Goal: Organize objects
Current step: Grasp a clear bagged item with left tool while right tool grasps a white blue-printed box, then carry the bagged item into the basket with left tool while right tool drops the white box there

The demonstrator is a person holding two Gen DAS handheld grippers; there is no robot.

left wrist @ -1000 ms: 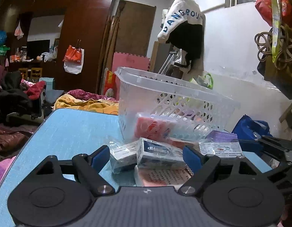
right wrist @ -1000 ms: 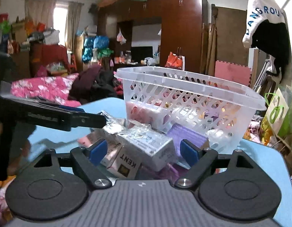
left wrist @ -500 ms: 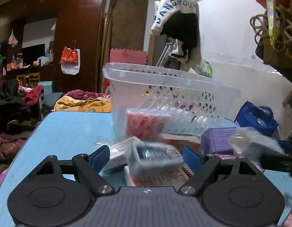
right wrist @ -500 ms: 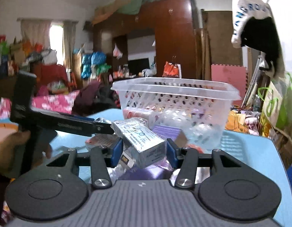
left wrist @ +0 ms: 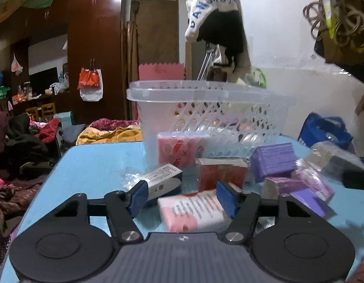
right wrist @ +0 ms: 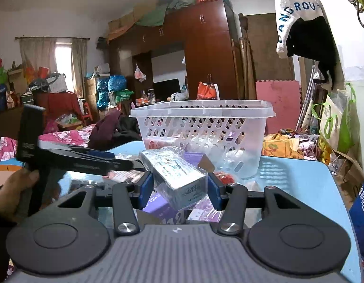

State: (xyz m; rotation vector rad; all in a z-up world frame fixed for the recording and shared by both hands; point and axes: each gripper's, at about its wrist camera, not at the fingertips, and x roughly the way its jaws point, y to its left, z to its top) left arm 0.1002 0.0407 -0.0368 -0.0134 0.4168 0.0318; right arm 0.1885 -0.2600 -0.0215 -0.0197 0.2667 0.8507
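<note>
already gripped a wrapped box (right wrist: 174, 176) in right gripper (right wrist: 179, 188), near basket (right wrist: 203, 113); was closing left gripper (left wrist: 182, 198) around pink packet (left wrist: 193, 212) on table (left wrist: 92, 162). probably needed lifting over rim next.

Wrapped box (right wrist: 179, 176) in right gripper (right wrist: 179, 186)

The table (left wrist: 92, 165) is light blue, the basket (left wrist: 229, 122) clear with lattice holes, boxes (left wrist: 274, 160) purple, a packet (left wrist: 191, 210) pink-and-white, gripper pads (left wrist: 225, 199) blue.
</note>
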